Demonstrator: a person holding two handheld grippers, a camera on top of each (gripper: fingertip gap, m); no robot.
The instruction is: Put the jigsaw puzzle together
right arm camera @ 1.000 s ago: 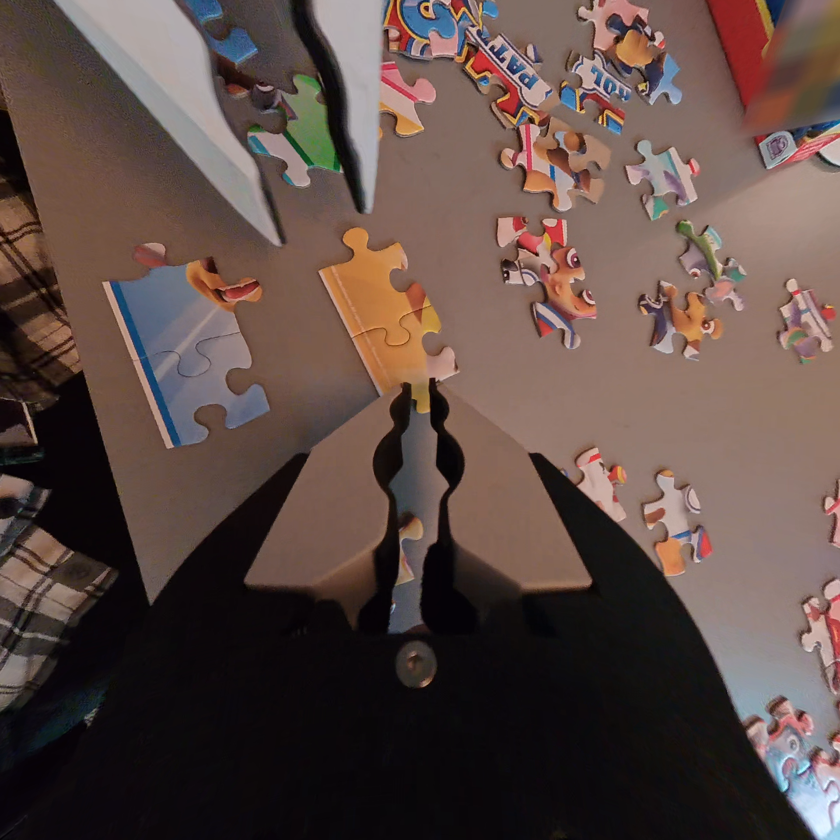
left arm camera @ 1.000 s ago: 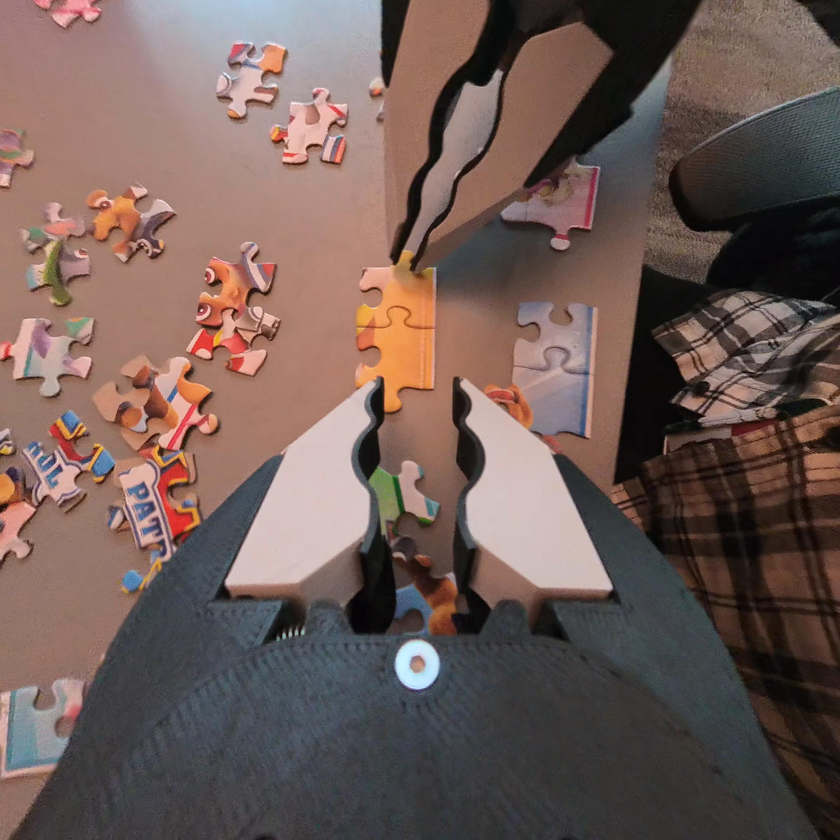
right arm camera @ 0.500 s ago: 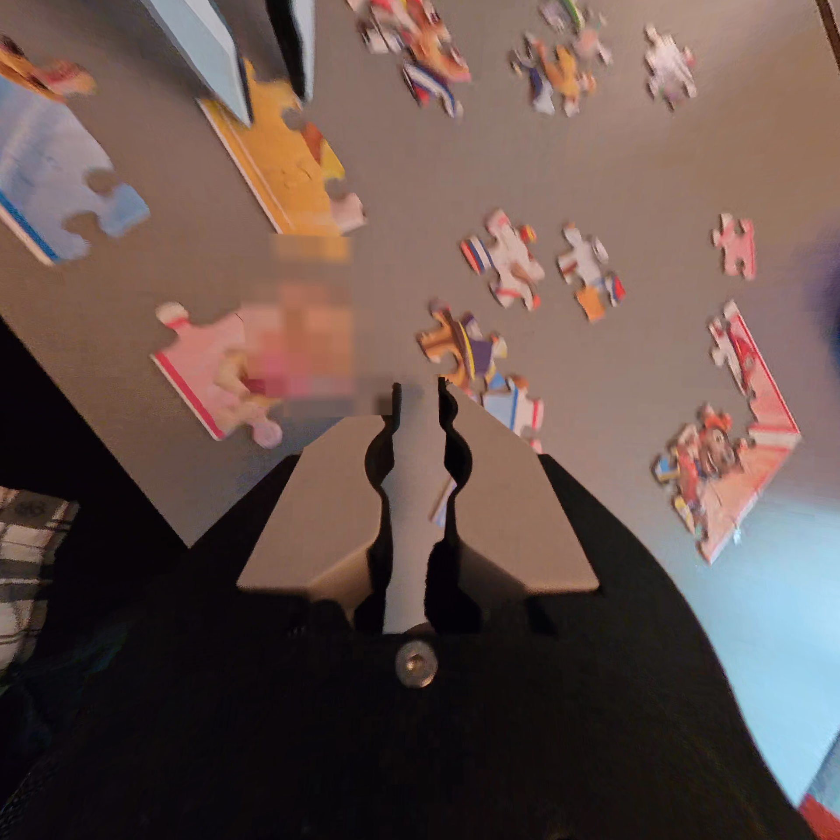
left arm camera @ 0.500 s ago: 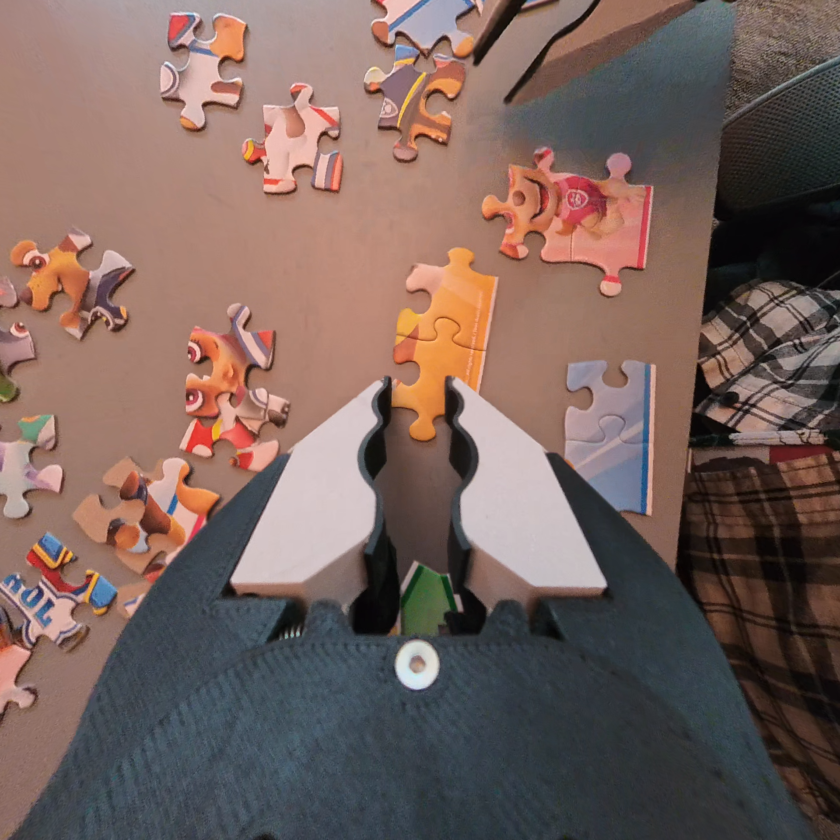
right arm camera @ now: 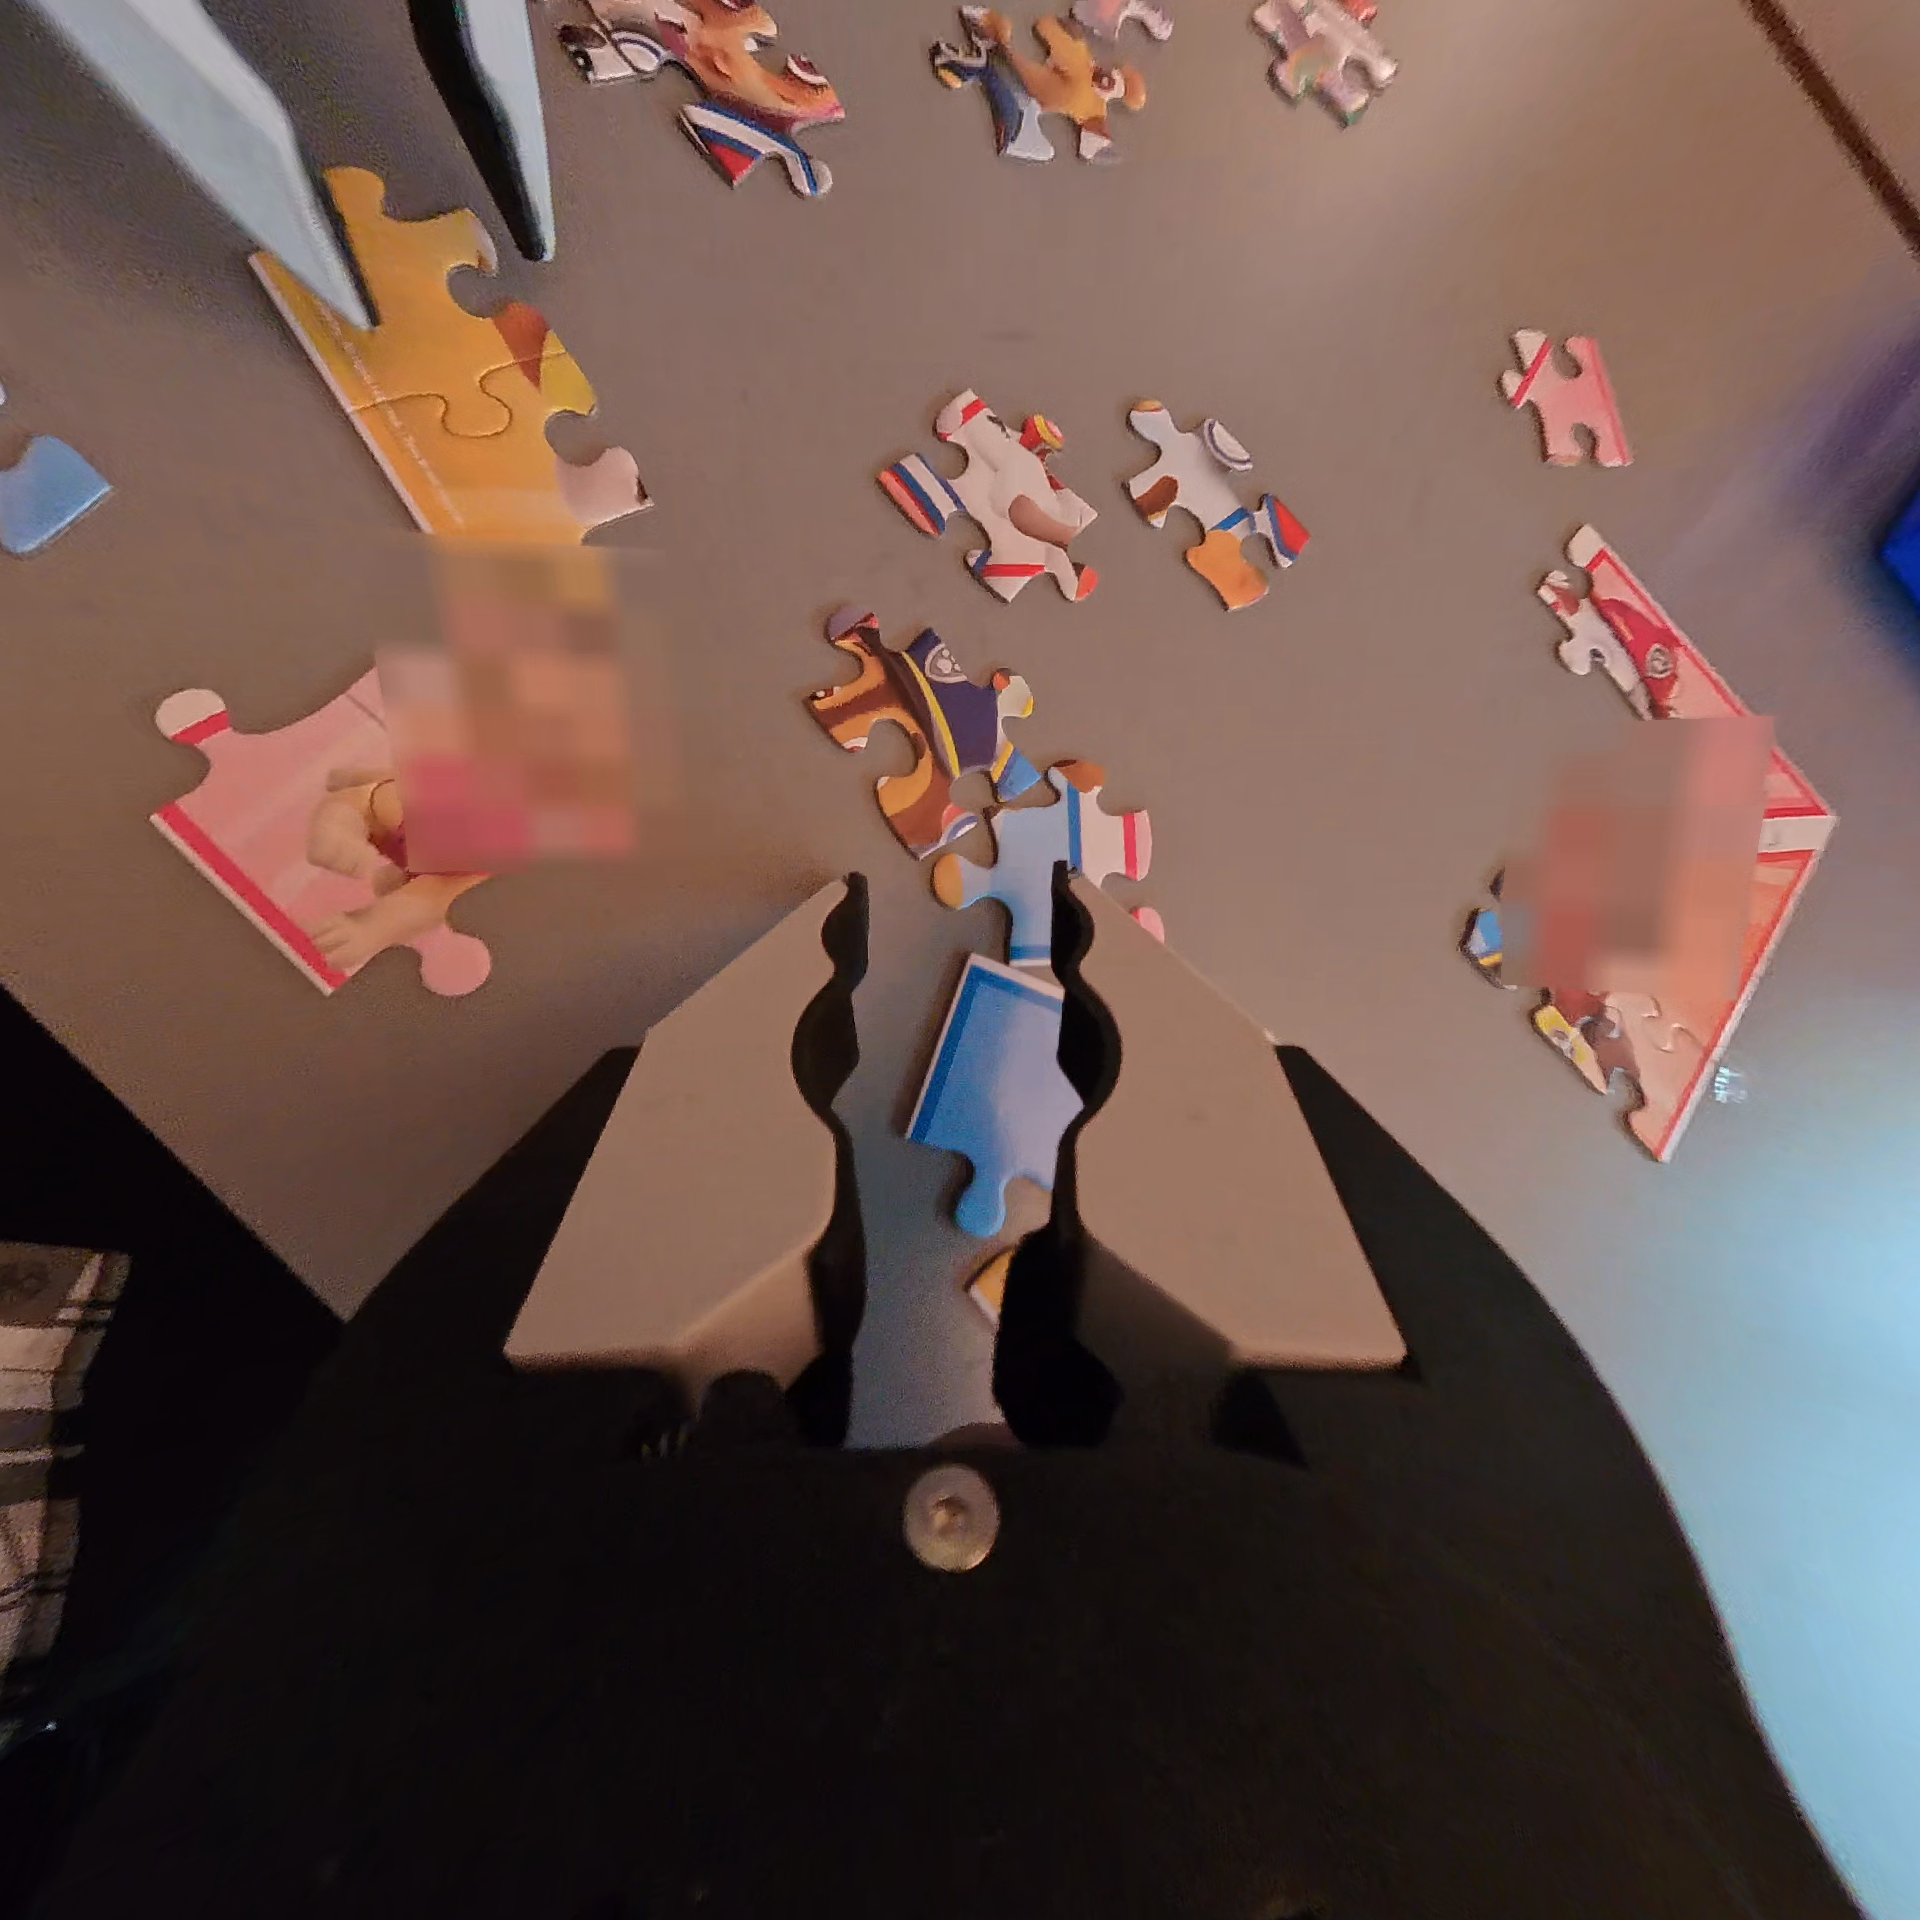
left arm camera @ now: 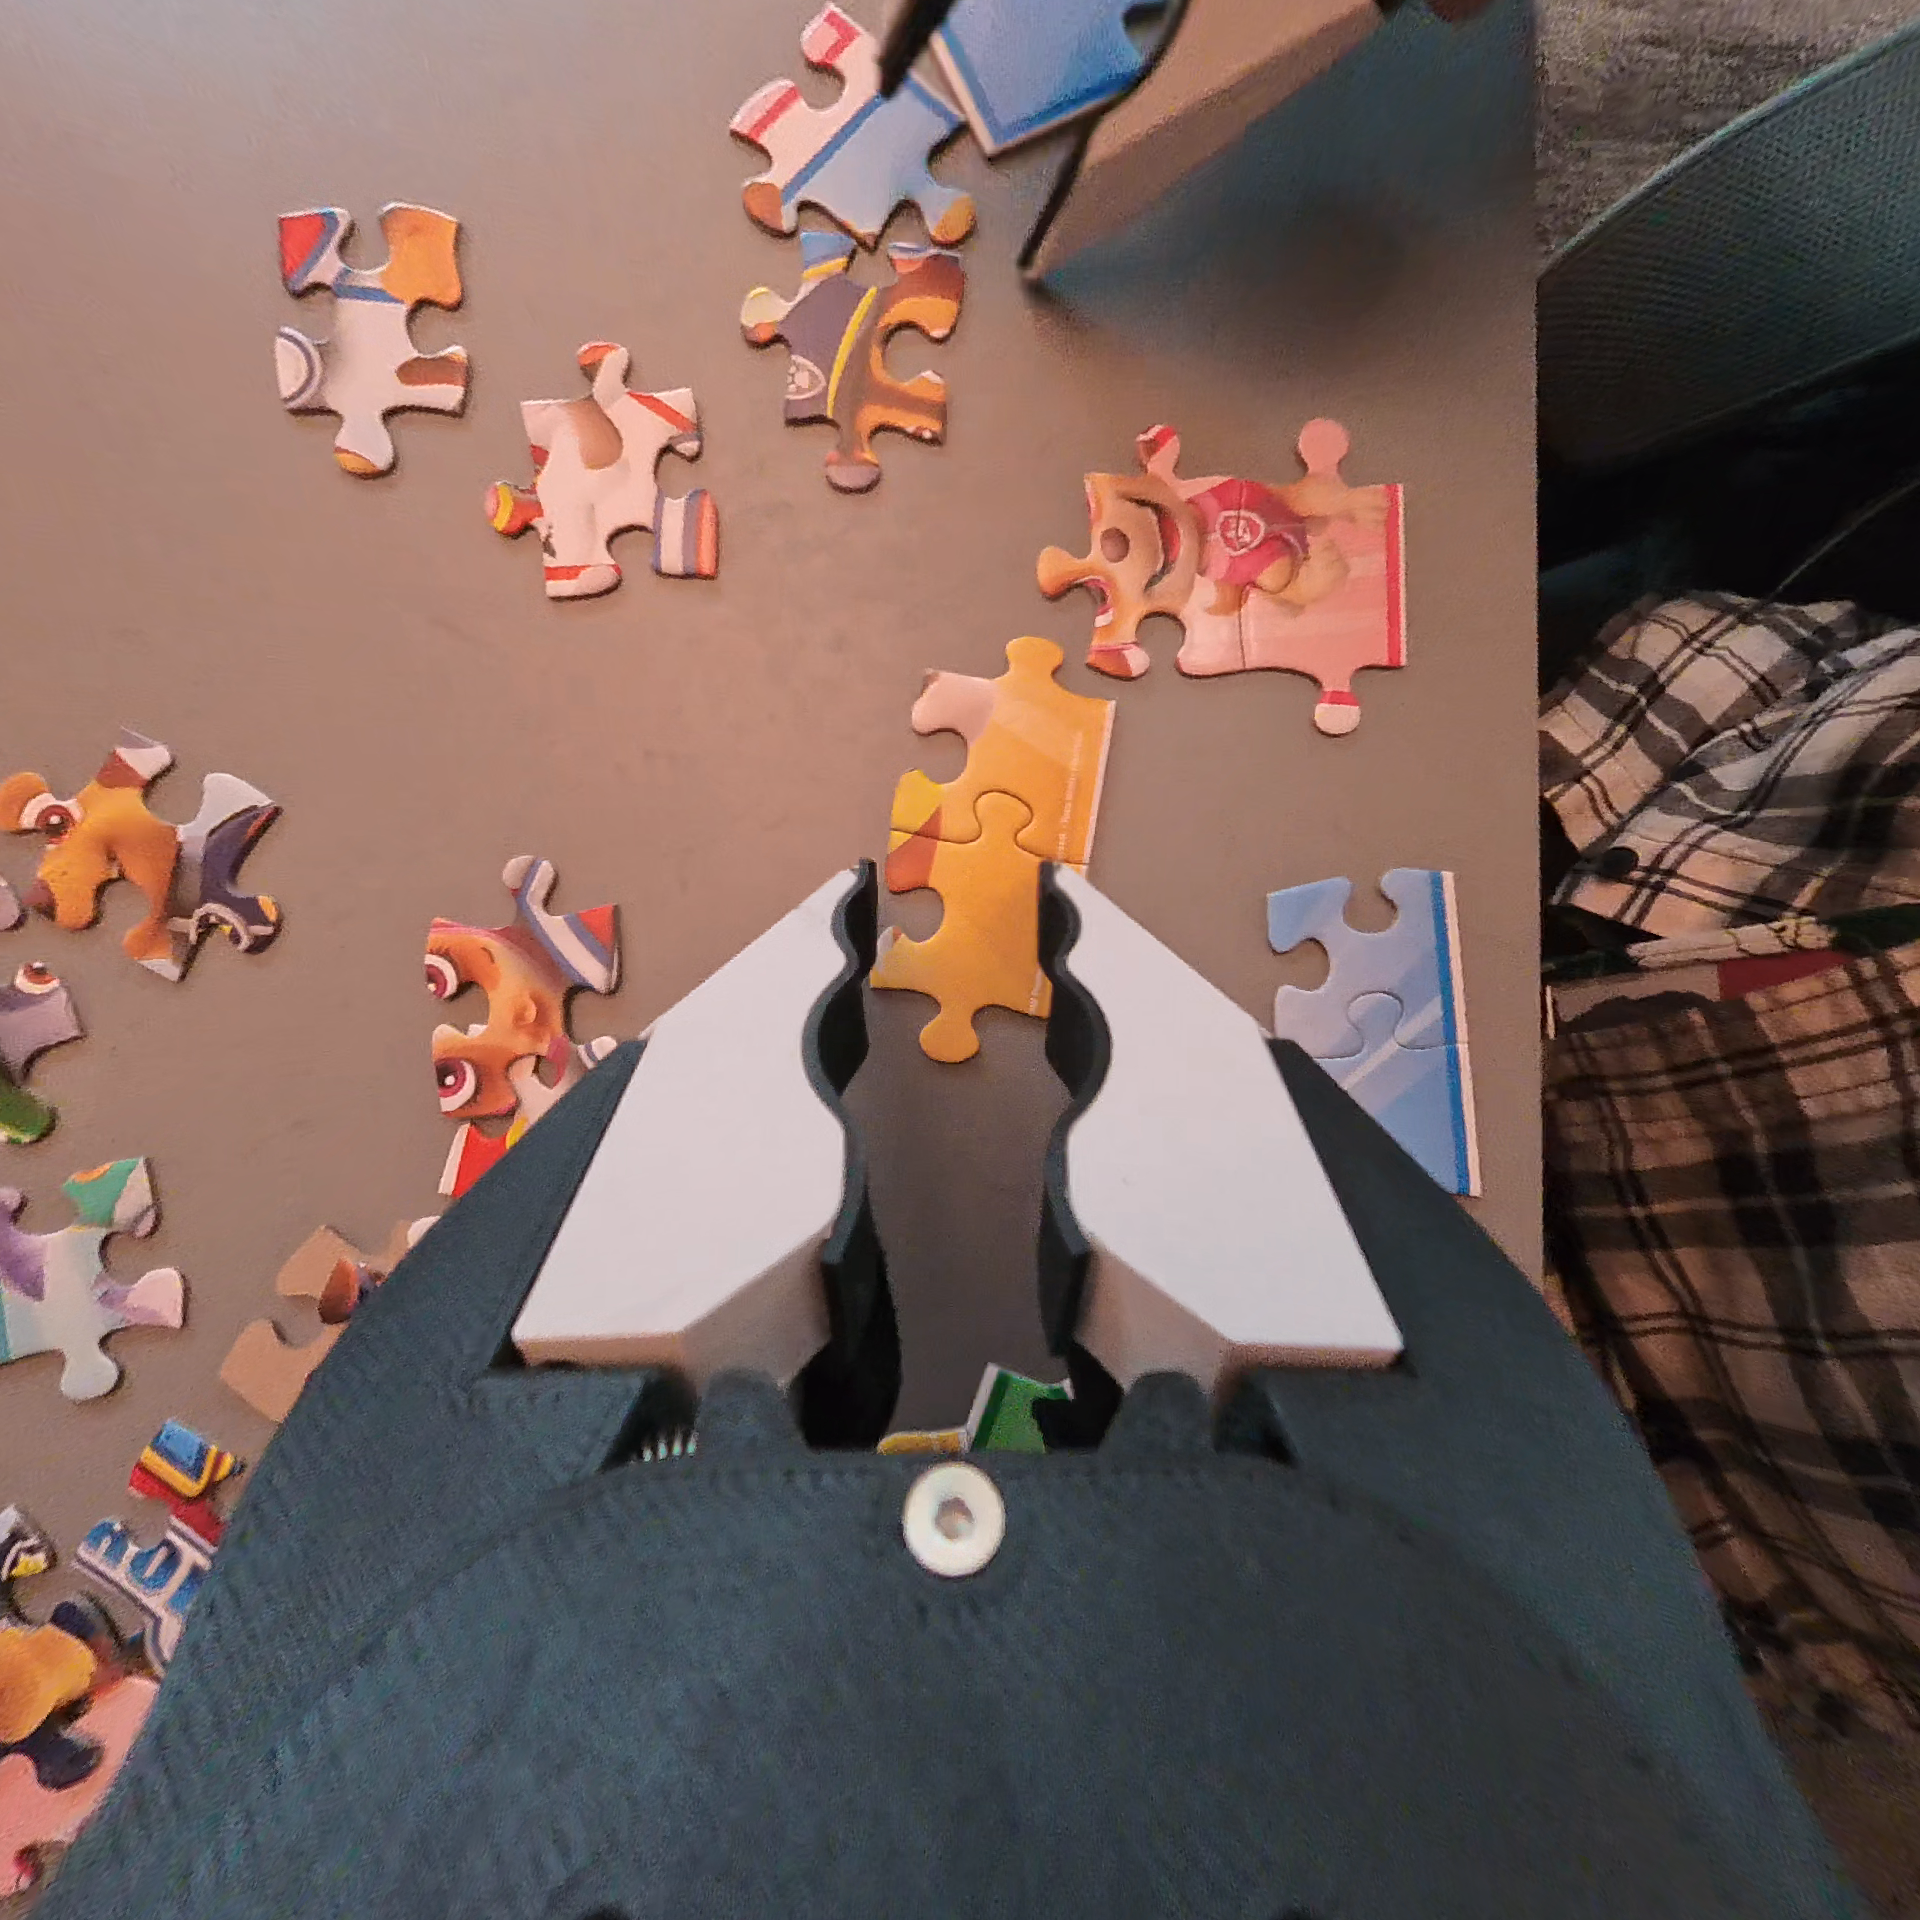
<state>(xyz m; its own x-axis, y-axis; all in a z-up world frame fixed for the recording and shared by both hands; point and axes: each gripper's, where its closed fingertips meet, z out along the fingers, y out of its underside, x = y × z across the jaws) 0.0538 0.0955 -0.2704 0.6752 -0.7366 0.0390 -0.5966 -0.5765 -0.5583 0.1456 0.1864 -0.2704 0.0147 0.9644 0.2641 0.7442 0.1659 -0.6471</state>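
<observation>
hovering my left gripper [left arm camera: 956, 883] over the grey table [left arm camera: 416, 644], i am keeping its fingers spread apart and gripping nothing, with the joined orange pair [left arm camera: 992, 852] lying flat just under and between the tips. my right gripper [right arm camera: 956, 894] is hanging above another patch of the table, fingers likewise parted and empty, while a blue edge piece [right arm camera: 992, 1091] is lying on the surface beneath the gap between them, partly hidden behind one finger; whether anything is touching it i cannot tell. judging the puzzle as a whole, i am looking at an early stage: only a few small clusters are joined. beside the orange pair i am seeing a light blue pair [left arm camera: 1382, 1029] near the table's edge, a pink cluster [left arm camera: 1247, 571] a little farther on, and in the right wrist view a larger red-bordered corner section [right arm camera: 1704, 831] well apart from the rest. everything else is lying loose and scattered face up: a white and orange piece [left arm camera: 369, 332], a white and red piece [left arm camera: 613, 488], a dark blue and brown piece [left arm camera: 862, 364], and many more toward the left. so most of the joining is remaining, and the clusters themselves are waiting to be linked to each other.
</observation>
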